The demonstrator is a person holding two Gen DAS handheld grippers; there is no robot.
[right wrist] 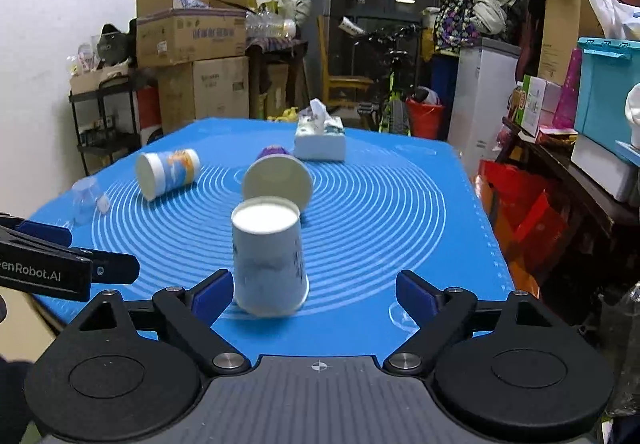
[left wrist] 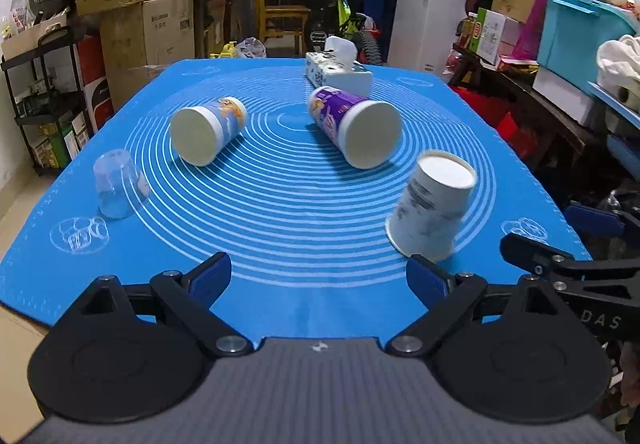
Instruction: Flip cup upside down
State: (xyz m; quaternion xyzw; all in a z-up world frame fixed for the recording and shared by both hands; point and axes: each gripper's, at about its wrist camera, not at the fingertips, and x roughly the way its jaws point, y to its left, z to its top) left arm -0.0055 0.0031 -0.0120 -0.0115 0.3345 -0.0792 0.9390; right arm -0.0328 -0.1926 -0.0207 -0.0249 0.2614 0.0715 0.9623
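Observation:
A white paper cup (left wrist: pixel 432 204) (right wrist: pixel 269 256) stands upside down on the blue mat, rim down, slightly tilted. A purple cup (left wrist: pixel 352 124) (right wrist: pixel 278 180) and a blue-and-orange cup (left wrist: pixel 208 126) (right wrist: pixel 168 172) lie on their sides further back. A clear plastic cup (left wrist: pixel 118 182) (right wrist: pixel 86 200) stands upside down at the left. My left gripper (left wrist: pixel 318 278) is open and empty; the white cup is just beyond its right finger. My right gripper (right wrist: pixel 314 294) is open, with the white cup between its fingers near the left one, not gripped.
A tissue box (left wrist: pixel 338 70) (right wrist: pixel 320 142) sits at the mat's far edge. The blue mat (left wrist: pixel 300 212) (right wrist: pixel 380 212) covers the table. Cardboard boxes, shelves, a bicycle and bins crowd the room beyond and to the right.

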